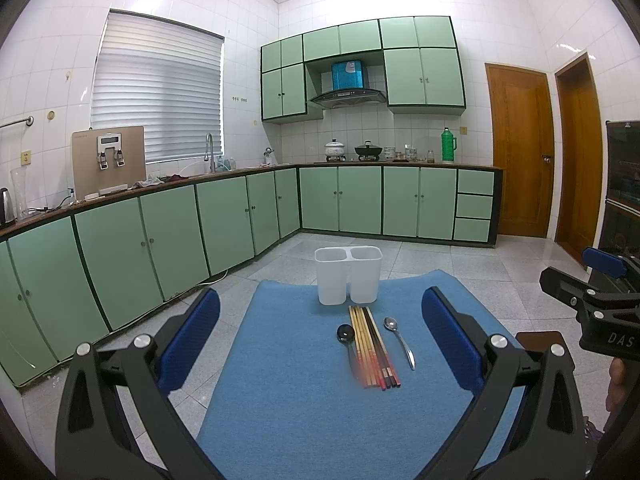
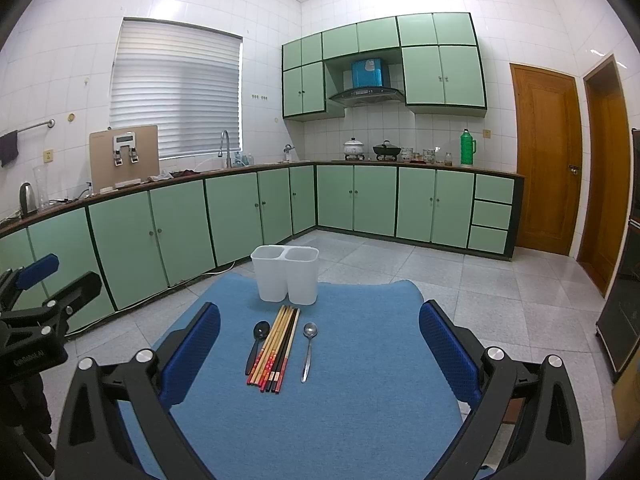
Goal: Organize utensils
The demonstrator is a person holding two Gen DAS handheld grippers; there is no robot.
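**Utensils laid out before a white two-part holder, both grippers spread and empty**

While both grippers hang above a blue mat (image 1: 304,400), nothing is held in either one. At the bottom of the left wrist view, the left gripper (image 1: 320,344) has its blue-padded fingers (image 1: 192,340) set wide apart, with only mat between them. The right gripper (image 2: 320,348) fills the bottom of the right wrist view in the same way, fingers (image 2: 450,350) spread wide and gripping nothing.

Near the centre of each frame, at the far edge of the mat, stands a white holder (image 2: 286,274) with two open compartments side by side; both look empty. Just below it in the frame lies a bundle of chopsticks (image 2: 276,348), some pale wood, some dark, several with red ends, pressed together in a row. A black spoon (image 2: 256,344) lies just to the left of the bundle, a metal spoon (image 2: 308,350) a little to its right, apart from it.

Green kitchen cabinets (image 2: 360,200) run across the middle of the frame, above a pale tiled floor (image 2: 500,300).
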